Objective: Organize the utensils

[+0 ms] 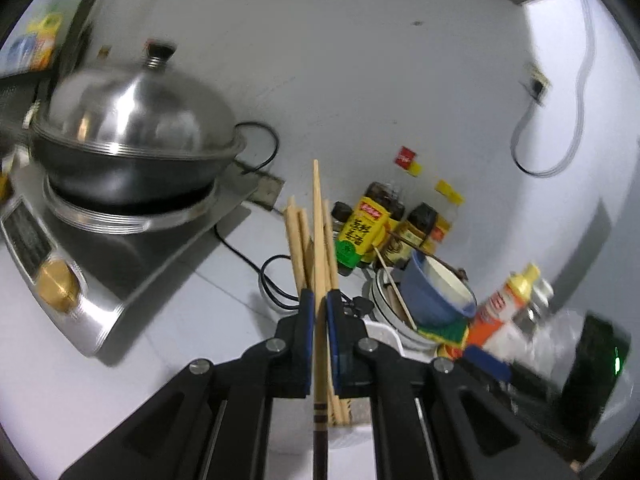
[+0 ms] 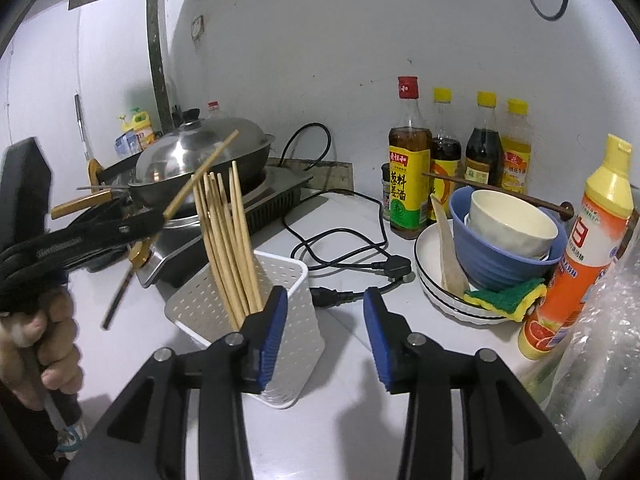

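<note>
Left gripper (image 1: 319, 304) clamps one chopstick (image 1: 319, 240); right gripper (image 2: 325, 308) hangs open by the holder (image 2: 280, 304).

In the left wrist view the blue pads are closed on a single chopstick with a dark banded end, its pale tip pointing far toward the wall, with the other chopsticks (image 1: 298, 244) just behind it. In the right wrist view the left gripper (image 2: 132, 228) sits at the left, holding that chopstick (image 2: 200, 176) tilted above and to the left of the white perforated holder, which carries a bundle of chopsticks (image 2: 230, 240) leaning left. The right gripper's jaws stand wide apart and grip nothing, the left pad just in front of the holder. To the right a plate (image 2: 428, 276) carries a blue bowl (image 2: 492, 264); far left sits a lidded wok (image 2: 200, 148).
</note>
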Demonstrator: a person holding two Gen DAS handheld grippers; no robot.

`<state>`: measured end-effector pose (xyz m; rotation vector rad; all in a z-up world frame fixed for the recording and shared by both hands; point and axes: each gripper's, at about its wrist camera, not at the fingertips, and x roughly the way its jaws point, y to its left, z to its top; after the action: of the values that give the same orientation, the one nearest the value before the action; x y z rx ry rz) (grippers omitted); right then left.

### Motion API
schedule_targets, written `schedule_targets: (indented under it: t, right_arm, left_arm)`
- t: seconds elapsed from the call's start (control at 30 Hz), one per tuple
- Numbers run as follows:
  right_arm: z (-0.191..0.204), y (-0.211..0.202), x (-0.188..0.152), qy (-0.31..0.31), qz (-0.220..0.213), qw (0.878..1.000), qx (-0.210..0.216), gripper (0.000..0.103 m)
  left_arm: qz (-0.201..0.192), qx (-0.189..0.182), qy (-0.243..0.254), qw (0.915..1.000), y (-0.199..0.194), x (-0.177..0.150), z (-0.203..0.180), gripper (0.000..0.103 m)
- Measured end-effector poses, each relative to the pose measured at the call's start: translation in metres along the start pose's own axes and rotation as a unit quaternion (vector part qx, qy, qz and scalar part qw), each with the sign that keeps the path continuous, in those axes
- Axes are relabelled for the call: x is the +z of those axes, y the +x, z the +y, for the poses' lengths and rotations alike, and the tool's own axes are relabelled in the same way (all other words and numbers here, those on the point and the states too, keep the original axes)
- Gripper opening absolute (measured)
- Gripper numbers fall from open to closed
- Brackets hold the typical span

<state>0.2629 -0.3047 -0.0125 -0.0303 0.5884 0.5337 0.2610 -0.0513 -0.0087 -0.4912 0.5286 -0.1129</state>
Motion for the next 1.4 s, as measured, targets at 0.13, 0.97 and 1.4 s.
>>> schedule_targets:
  t: [0.13, 0.97, 1.4]
  right_arm:
    - [-0.008, 0.003, -0.001, 0.007, -0.002, 1.000, 0.012, 0.037]
    - [-0.027, 0.012, -0.013, 0.032, 0.000, 0.999, 0.008, 0.045]
    - [-0.005, -0.011, -0.009, 0.022, -0.008, 1.000, -0.014, 0.046]
  left_arm:
    - [-0.001, 0.004, -0.041, 0.9992, 0.020, 0.002, 0.001, 0.006]
    - [0.060, -0.002, -0.003, 0.9982, 0.050, -0.030, -0.025, 0.019]
    - [0.074, -0.022, 0.031, 0.9966, 0.017, -0.038, -0.023, 0.035]
